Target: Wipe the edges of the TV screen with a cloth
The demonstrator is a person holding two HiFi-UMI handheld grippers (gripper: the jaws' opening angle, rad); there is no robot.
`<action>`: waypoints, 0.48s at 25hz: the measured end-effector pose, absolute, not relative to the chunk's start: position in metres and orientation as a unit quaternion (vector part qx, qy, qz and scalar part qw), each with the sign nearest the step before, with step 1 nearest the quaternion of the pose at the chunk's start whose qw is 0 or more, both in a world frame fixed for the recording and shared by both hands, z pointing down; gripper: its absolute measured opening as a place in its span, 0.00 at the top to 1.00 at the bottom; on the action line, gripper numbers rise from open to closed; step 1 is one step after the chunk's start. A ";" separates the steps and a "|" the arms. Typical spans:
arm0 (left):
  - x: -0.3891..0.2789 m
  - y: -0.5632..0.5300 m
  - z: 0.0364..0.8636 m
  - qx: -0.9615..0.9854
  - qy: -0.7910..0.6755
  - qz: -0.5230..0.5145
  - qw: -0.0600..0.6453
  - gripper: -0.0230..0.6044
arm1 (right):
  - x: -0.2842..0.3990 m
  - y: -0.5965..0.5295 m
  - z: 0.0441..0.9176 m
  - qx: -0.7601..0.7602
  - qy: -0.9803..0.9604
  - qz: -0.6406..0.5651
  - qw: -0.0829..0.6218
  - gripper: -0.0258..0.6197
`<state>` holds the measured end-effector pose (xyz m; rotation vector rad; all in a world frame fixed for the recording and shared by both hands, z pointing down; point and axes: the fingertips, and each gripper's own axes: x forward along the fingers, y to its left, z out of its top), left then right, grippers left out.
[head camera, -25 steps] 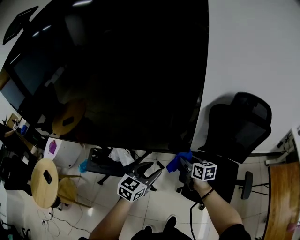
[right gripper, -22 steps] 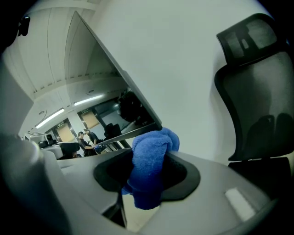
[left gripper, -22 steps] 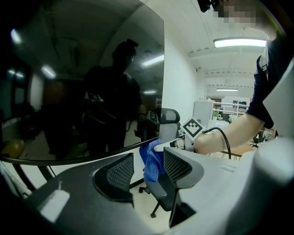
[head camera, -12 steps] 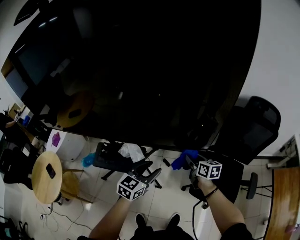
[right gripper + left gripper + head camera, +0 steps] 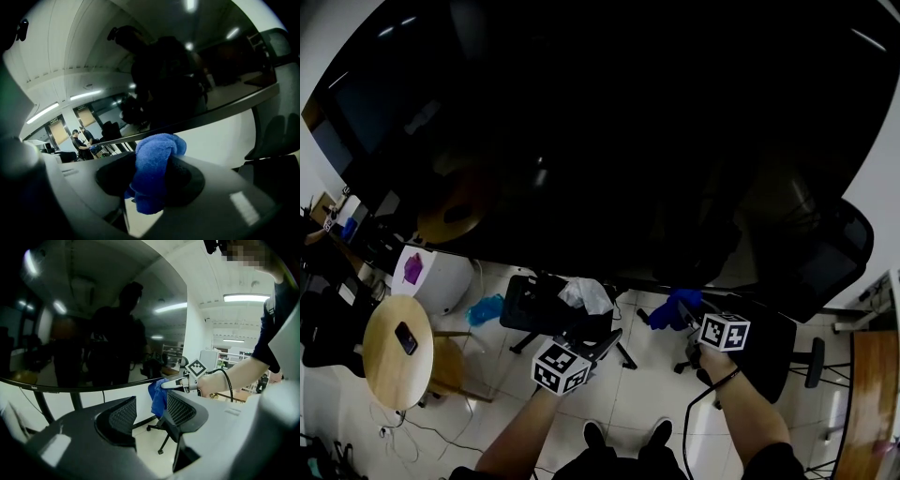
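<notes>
Cloth slides left along TV bottom edge; L gripper idle.
R gripper (image 5: 682, 313) is clenched on the blue cloth (image 5: 673, 307), which sits up at the bottom edge of the TV (image 5: 609, 141), prob. touching the bezel, though contact isn't certain. Vs a sec ago: cloth was by the lower-right corner, now it's further left under the edge, w/ corner and chair (image 5: 830, 272) well off to its right; screen also fills more of the head view. So, as I read it, the bottom-edge pass is under way, w/ most of that edge and the other sides left to do. L gripper (image 5: 607, 339) has come along beside it, jaws apart as before, nothing between them.
</notes>
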<state>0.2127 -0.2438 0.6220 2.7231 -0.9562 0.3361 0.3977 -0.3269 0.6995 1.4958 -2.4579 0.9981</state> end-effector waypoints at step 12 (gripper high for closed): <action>0.103 -0.253 0.627 0.929 -0.332 0.112 0.122 0.66 | 0.290 -0.341 0.697 0.486 -0.814 0.311 0.063 0.69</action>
